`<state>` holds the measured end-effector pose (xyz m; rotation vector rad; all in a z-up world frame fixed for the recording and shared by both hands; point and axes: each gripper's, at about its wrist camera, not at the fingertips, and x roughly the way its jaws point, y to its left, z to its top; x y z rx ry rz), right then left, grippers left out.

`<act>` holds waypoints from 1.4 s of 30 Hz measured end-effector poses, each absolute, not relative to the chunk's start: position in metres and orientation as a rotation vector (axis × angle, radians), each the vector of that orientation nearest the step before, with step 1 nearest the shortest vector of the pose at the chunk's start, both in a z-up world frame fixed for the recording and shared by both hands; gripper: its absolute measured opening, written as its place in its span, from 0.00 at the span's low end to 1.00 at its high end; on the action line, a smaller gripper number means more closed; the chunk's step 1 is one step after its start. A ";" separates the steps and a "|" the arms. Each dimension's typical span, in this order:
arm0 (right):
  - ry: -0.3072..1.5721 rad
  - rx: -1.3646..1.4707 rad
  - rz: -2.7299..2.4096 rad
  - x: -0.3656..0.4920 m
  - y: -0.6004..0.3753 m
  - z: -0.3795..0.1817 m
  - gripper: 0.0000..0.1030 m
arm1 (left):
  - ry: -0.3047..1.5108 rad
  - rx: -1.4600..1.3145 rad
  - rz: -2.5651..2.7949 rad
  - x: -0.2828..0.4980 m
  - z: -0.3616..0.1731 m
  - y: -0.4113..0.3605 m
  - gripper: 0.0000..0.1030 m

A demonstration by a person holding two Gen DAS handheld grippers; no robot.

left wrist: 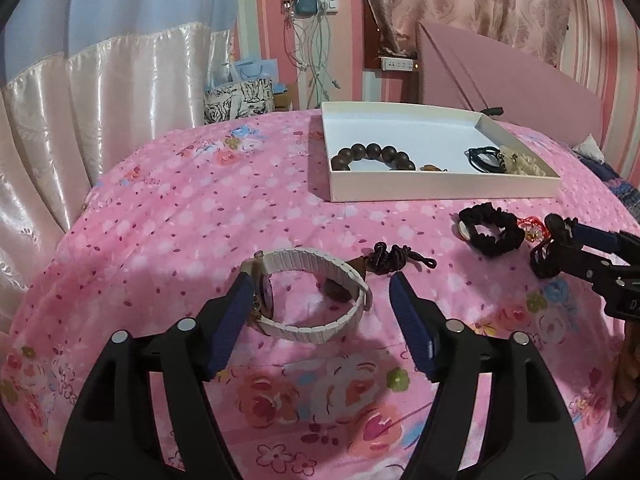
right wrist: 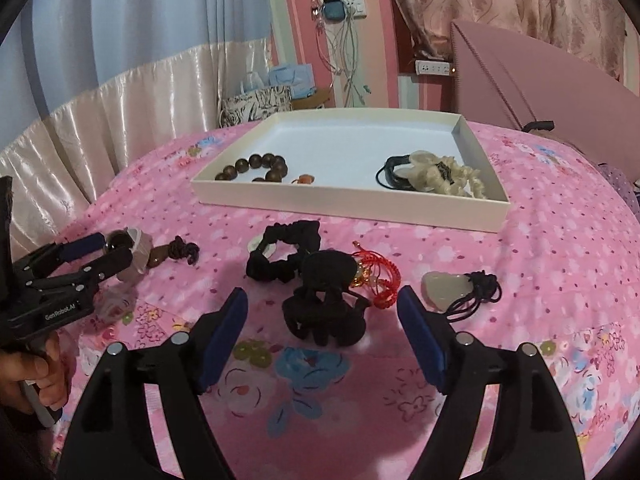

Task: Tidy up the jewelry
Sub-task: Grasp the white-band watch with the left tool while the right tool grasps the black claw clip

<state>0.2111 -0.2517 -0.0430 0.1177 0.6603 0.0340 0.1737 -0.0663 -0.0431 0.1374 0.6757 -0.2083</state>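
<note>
Both grippers spread wide over jewelry on the bed, none of it gripped.

The white-strapped watch (left wrist: 316, 296) lies on the pink floral bedspread (left wrist: 192, 216) between the left gripper (left wrist: 322, 286) fingers, its case against the left finger (left wrist: 230, 320), while the other finger stands apart from the strap. Beside the watch lies a dark knotted cord pendant (left wrist: 394, 259). The right gripper (right wrist: 322, 306) is likewise open, its fingers flanking a black hair claw clip (right wrist: 326, 300) without touching it. Just beyond the clip are a black scrunchie (right wrist: 282, 256) and a red string bracelet (right wrist: 378, 276); to its right, a pale stone pendant (right wrist: 446, 286) on black cord. Farther back, the white box tray (right wrist: 344, 208) holds a dark wooden bead bracelet (right wrist: 256, 168), black cords and a cream beaded piece (right wrist: 452, 178).
</note>
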 end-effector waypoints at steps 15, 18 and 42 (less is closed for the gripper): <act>0.735 0.067 -0.013 0.230 -0.248 -0.053 0.49 | 0.746 -0.009 -0.193 0.194 -0.051 -0.044 0.73; 0.731 0.085 -0.006 0.229 -0.250 -0.053 0.49 | 0.732 -0.077 -0.173 0.193 -0.051 -0.031 0.73; 0.593 0.128 -0.007 0.206 -0.259 -0.036 0.49 | 0.763 -0.069 -0.173 0.197 -0.056 -0.031 0.10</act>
